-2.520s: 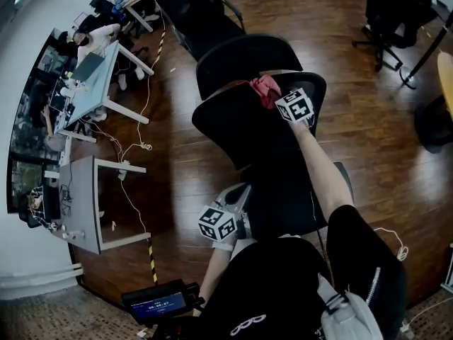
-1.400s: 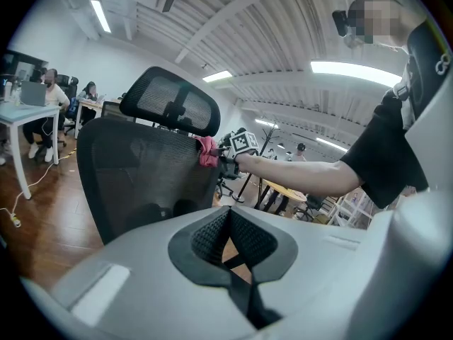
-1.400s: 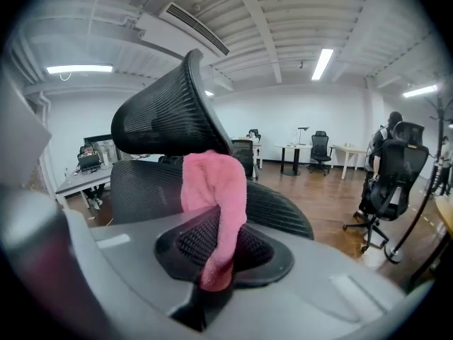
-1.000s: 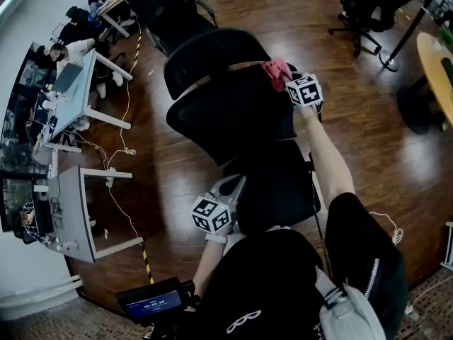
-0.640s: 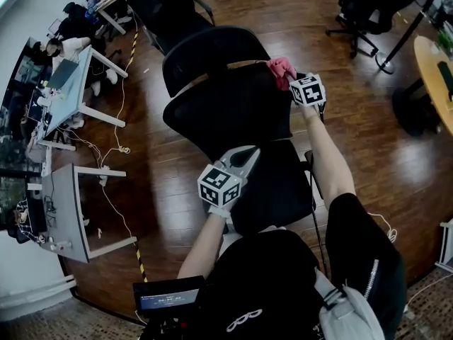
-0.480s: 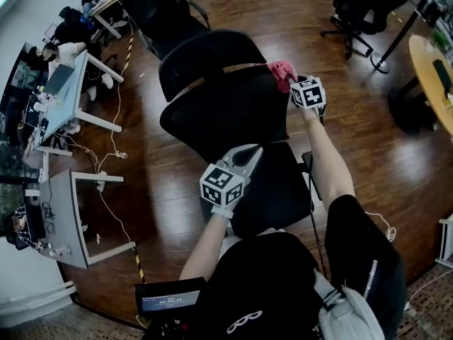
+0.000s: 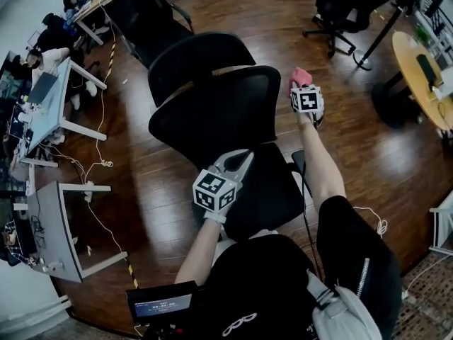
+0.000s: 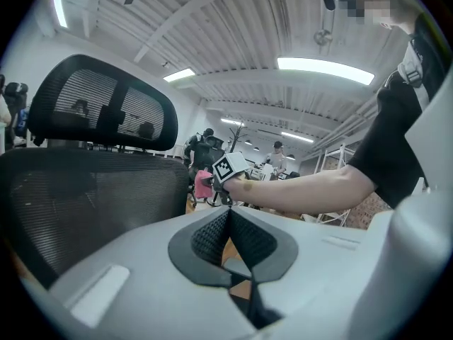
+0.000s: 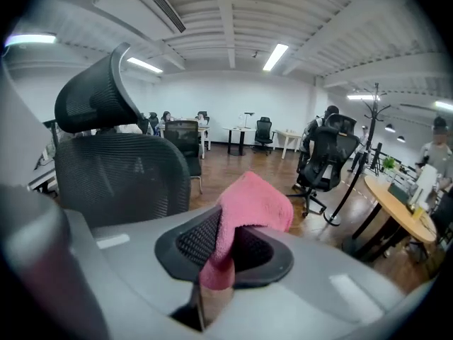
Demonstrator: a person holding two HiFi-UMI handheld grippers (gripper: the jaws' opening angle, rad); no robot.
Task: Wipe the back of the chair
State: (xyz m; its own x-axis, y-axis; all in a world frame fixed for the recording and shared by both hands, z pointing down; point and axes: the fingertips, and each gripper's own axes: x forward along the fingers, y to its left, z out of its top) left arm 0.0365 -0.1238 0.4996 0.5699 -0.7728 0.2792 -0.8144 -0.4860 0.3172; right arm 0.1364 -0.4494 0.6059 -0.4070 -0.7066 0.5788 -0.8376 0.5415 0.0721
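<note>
Head view, looking steeply down: a black office chair stands on the wooden floor. Its seat lies nearest the person, its mesh backrest rises beyond the seat, and its headrest lies farthest away. The right gripper is held out on an extended arm, just beside the right edge of the backrest. Its jaws are clamped on a pink cloth, which is apart from the mesh. The left gripper hovers over the seat, with its jaws pointing toward the lower part of the backrest.

Left gripper view: the jaws are pressed together, tip against tip, with nothing between them. The backrest fills the left of the view, with the headrest above it. Beyond the jaw tips, the right gripper's marker cube and the pink cloth appear beside the backrest's edge. The person's bare forearm reaches to them from the right.

Right gripper view: the jaws grip the lower end of the pink cloth. The rest of the cloth rises above the jaws in a thick fold and droops over the right-hand pad. The backrest and headrest stand to the left, apart from the cloth. A second office chair stands on the floor farther off to the right.
</note>
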